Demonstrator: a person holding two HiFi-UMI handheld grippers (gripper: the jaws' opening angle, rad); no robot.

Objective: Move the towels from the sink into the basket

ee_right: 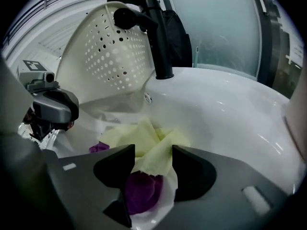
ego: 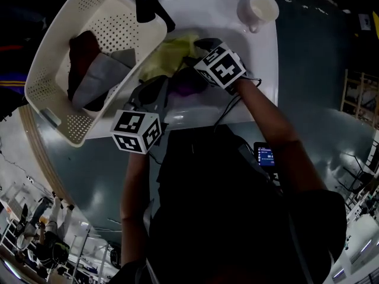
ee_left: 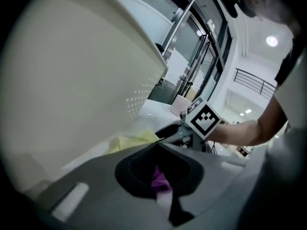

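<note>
The white sink [ego: 222, 16] holds a pale yellow towel [ego: 166, 55] and a purple towel [ego: 188, 89]. My right gripper [ee_right: 153, 150] stands open low in the bowl. A fold of the yellow towel [ee_right: 148, 138] rises between its jaws, and the purple towel [ee_right: 141, 190] lies just under them. My left gripper [ee_left: 157, 144] is shut at the sink's near left edge, beside the basket [ego: 118, 22]. Purple cloth [ee_left: 160, 178] shows in the hollow behind its tips, and whether it is pinched is unclear. The white perforated basket holds a dark red towel [ego: 83, 52] and a grey one [ego: 100, 78].
A black faucet [ee_right: 158, 32] rises at the back of the sink, close to the basket's rim [ee_right: 110, 51]. A white cup [ego: 259, 7] stands on the sink's far right corner. The basket wall [ee_left: 72, 80] fills the left of the left gripper view.
</note>
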